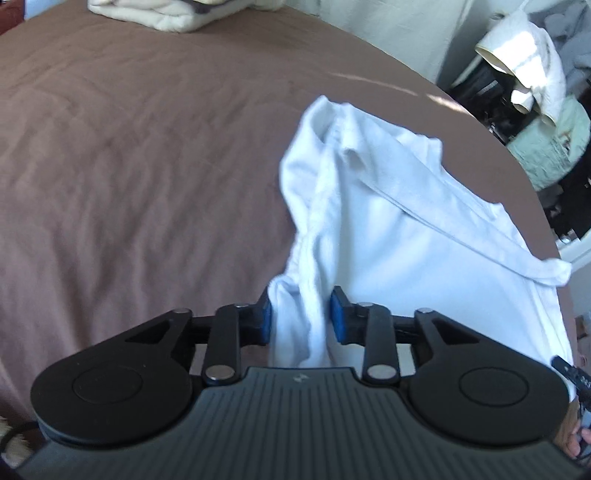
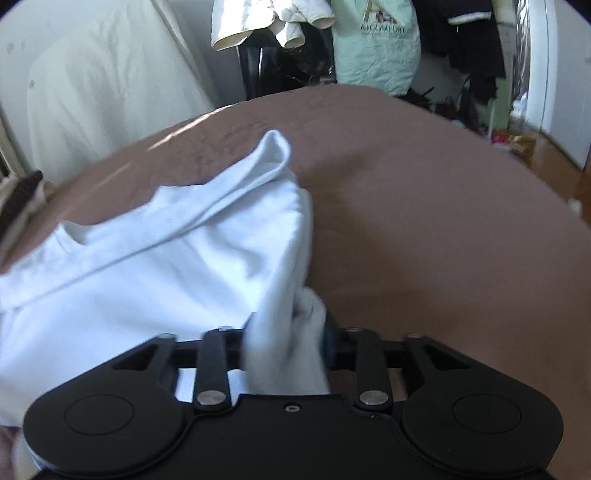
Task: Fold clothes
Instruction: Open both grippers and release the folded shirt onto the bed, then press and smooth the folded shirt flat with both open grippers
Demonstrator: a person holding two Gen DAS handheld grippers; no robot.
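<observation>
A white T-shirt [image 1: 406, 229] lies rumpled on the brown bed cover [image 1: 147, 166], near the bed's right edge in the left wrist view. My left gripper [image 1: 301, 317] has its blue pads [image 1: 338, 317] apart, and a bunched fold of the shirt's edge runs loosely between them. In the right wrist view the same shirt [image 2: 166, 266] spreads to the left. My right gripper [image 2: 288, 339] also stands parted around a bunched corner of the shirt. The cloth drapes over its left finger and hides it.
A folded cream blanket [image 1: 155, 14] sits at the far end of the bed. Beyond the bed cover [image 2: 443, 240] stand a chair hung with a white jacket [image 2: 258, 22], a mint bag [image 2: 376, 48] and dark clutter. A hand [image 1: 576, 443] shows at the right edge.
</observation>
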